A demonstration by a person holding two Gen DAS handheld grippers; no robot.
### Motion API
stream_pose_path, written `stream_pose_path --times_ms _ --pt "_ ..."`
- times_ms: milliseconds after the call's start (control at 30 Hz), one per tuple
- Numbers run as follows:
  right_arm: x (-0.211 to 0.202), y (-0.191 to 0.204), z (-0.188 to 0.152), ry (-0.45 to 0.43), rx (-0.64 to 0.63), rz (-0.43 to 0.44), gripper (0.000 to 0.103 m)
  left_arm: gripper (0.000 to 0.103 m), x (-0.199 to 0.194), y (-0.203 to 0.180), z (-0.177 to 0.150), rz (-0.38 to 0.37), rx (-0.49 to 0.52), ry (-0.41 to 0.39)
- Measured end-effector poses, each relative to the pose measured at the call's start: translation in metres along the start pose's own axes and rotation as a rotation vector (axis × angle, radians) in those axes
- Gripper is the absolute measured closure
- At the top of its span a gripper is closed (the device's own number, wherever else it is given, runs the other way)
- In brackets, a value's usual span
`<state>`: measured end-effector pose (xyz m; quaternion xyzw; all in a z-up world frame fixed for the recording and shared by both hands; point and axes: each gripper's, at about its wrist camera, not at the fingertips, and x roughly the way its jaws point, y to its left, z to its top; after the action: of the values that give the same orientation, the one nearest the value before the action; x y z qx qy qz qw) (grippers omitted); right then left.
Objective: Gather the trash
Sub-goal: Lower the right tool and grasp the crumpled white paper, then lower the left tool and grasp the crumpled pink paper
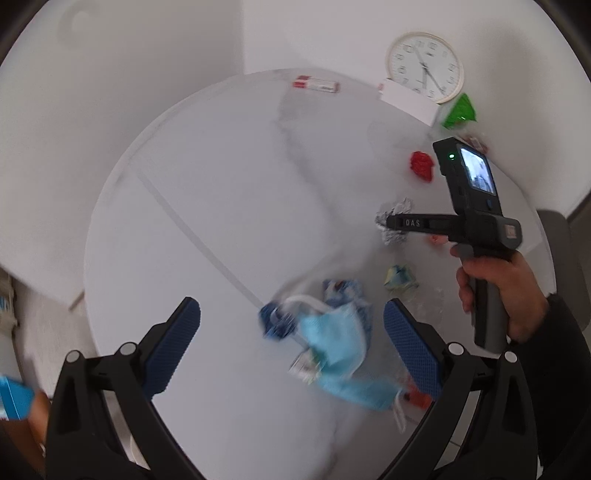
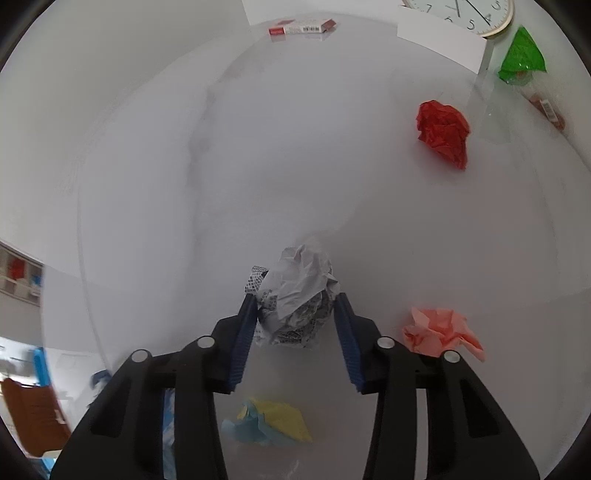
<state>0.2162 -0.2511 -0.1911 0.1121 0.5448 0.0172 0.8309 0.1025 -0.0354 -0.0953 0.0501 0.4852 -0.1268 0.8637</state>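
The right gripper (image 2: 295,306) has its two blue ribbed pads (image 2: 246,332) drawn in against either flank of a crumpled ball of grey paper with a black-and-white printed pattern (image 2: 297,295), which sits on the round white marble-look tabletop (image 2: 221,166). The pads appear to touch the ball on both sides, so this reads as a grip just taken. To do the step well, the squeeze should be firm enough to dent the springy paper without letting it squirt forward, and the lift should go straight up.

The left gripper (image 1: 291,325) has its blue pads (image 1: 177,332) spread wide apart, holding nothing. Between and just below them, blurred, lie a limp pale-blue face mask with white ear loops (image 1: 340,343) and a blue-and-white crinkled wrapper (image 1: 343,295). Soft cloth like this is best pinched at a bunched fold.

Farther out on the table lie other scraps: a crumpled pink paper (image 2: 439,332) just right of the right gripper, a crumpled yellow and light-blue paper (image 2: 273,424) beneath it, a crumpled red paper ball (image 2: 443,133) well beyond, and a shiny green foil wrapper (image 2: 522,55) near the far edge. A flat red-and-white cardboard box (image 2: 303,26) and a round white wall clock (image 1: 424,66) rest at the back.
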Motion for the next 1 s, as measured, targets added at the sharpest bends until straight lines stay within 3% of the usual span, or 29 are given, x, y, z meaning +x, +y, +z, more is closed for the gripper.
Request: stream_pose_path --times_ms 133,267,400,500,700,867,1000 --pt "-0.063 -0.032 -0.011 -0.113 0.061 0.028 0.060 0.008 0.018 -0.044 0.027 -0.047 0.088 -0.010" --pt "-0.125 -0.093 -0.036 -0.204 0.114 -0.044 0.059 0.008 0.050 -0.104 0.052 -0.123 0.146 0.006" --pt "-0.157 -0.154 -0.057 -0.222 0.166 -0.118 0.058 0.010 0.101 -0.167 0.069 -0.169 0.152 0.055" --pt "-0.162 -0.194 -0.070 -0.222 0.207 -0.127 0.057 0.021 0.142 -0.201 0.074 -0.142 0.146 0.094" --pt "-0.159 -0.233 -0.086 -0.208 0.262 -0.092 0.057 0.030 0.199 -0.235 0.070 -0.071 0.148 0.177" --pt "-0.147 -0.249 -0.075 -0.204 0.263 -0.066 0.057 0.049 0.217 -0.244 0.067 -0.054 0.107 0.213" --pt "-0.143 -0.252 -0.069 -0.209 0.247 -0.052 0.057 0.053 0.222 -0.244 0.069 -0.047 0.097 0.205"
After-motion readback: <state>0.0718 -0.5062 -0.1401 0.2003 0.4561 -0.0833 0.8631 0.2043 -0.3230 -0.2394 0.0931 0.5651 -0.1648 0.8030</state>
